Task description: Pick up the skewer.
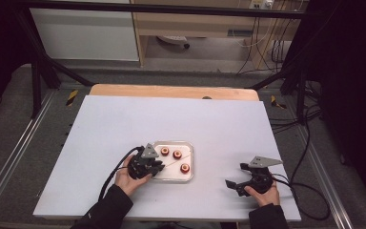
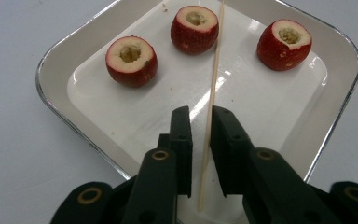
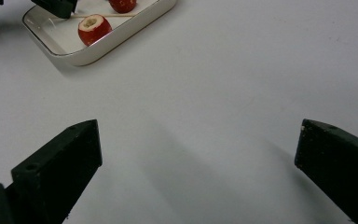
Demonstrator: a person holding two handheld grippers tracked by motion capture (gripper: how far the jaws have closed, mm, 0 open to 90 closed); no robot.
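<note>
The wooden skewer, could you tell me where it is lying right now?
In the left gripper view the skewer lies in the white tray, between the left hand-held gripper's jaws.

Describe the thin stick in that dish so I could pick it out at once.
On the white table sits a shallow white dish with a metallic rim. Three red hollowed fruits stand in it, and among them lies a wooden skewer. It is the one long, pale, straight thing there, with its near end between the left gripper jaws.
</note>
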